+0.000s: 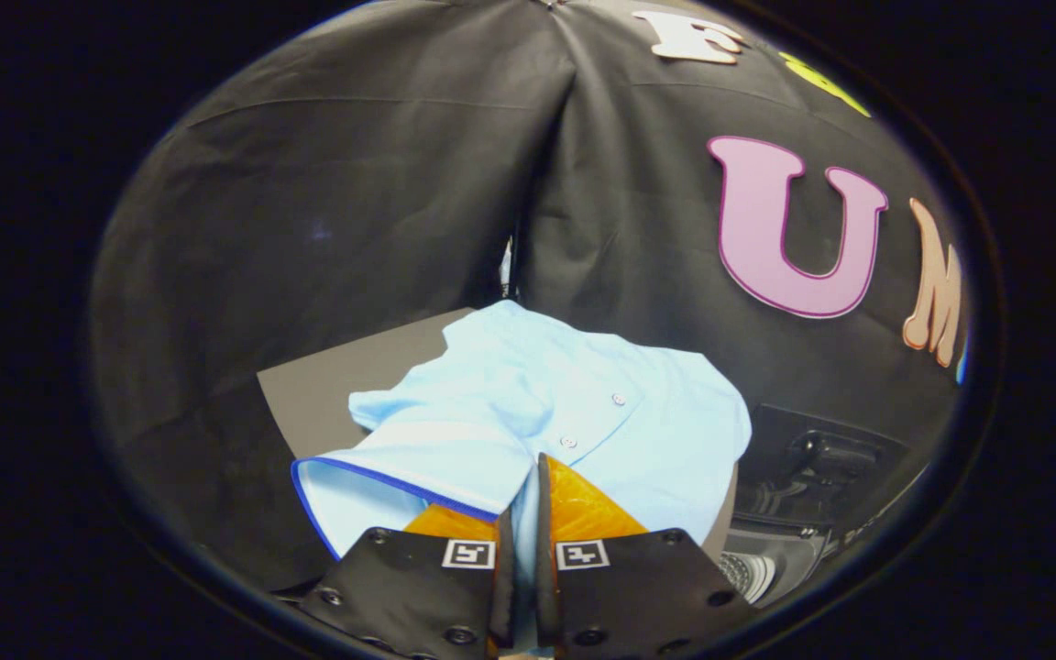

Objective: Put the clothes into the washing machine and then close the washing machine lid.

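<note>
Gripper view: the fingers (pixel 525 513) are drawn nearly together, and a fold of the light blue shirt (pixel 546 412) runs down into the narrow slot between them, so they look to be pinching the cloth. From that pinch the shirt spreads away ahead of the fingers, toward twelve o'clock, draped in a loose mound over the grey table (pixel 326 390). A sleeve with a dark blue trim lies at about ten o'clock from the fingertips, partly over the left finger, and the buttoned placket sits just beyond the tips at about one o'clock. The shirt's far edge reaches close to the booth's black cloth wall. At about three to four o'clock from the fingers, beside and below the table's edge, is a dark opening with a pale ribbed part; this is probably the washing machine (pixel 798 500), though it is too dim to be sure, and its lid cannot be made out.

By my reading the step in hand is carrying the shirt to the machine. To do it well, keep the pinch firm, lift high enough that the hanging sleeve clears the table's edge, then swing toward four o'clock
</note>
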A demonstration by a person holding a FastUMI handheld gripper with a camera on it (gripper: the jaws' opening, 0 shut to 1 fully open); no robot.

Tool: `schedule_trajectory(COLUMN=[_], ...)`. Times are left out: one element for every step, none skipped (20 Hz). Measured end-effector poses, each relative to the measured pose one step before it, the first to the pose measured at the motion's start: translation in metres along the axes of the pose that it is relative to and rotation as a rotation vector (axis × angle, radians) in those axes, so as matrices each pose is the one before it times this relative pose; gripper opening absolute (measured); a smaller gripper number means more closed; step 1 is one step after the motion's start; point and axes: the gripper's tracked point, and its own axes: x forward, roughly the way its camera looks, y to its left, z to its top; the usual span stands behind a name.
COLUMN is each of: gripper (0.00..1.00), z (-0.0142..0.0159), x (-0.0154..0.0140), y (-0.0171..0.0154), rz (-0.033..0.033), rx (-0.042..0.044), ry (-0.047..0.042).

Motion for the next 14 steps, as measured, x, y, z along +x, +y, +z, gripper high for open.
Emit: schedule_trajectory(gripper=[0.10, 0.10, 0.10, 0.10, 0.10, 0.10, 0.10, 0.10, 0.10, 0.10, 0.10, 0.10, 0.10, 0.10], z=[0.00023, -0.00015, 0.00073, 0.00005, -0.00063, -0.00019, 0.00026, -0.00157, -0.00067, -0.00157, -0.00135, -0.00192, -0.00175, -0.00012], x=[-0.00360, -0.00163, -0.00204, -0.00186, -0.00354, -0.00216, -0.00252, -0.00060, -0.00137, -0.00032, -0.00144, -0.00137, -0.00037, -0.00014], y=[-0.00570, -0.00623, -0.01009, -0.00686, -0.00686, -0.00640, -0.00648, -0.00672, -0.00706, -0.00514, -0.00553, -0.00497, -0.00467, -0.00568], rz=[-0.00765, -0.00894, -0.01019, -0.01172, -0.00970, -0.00935, -0.01108, -0.01337, -0.01433, -0.01127, -0.00880, -0.00589, -0.00715, -0.01073], rx=[0.00814, 0.00916, 0.00775, 0.00710, 0.00509, 0.00376, 0.00357, 0.00217, 0.00312, 0.00192, 0.00413, 0.00488, 0.00459, 0.00413], ry=[-0.00460, -0.00365, -0.00186, -0.00314, -0.00102, -0.00092, -0.00282, -0.00421, -0.00313, 0.00028, 0.00142, 0.00132, -0.00054, -0.00286])
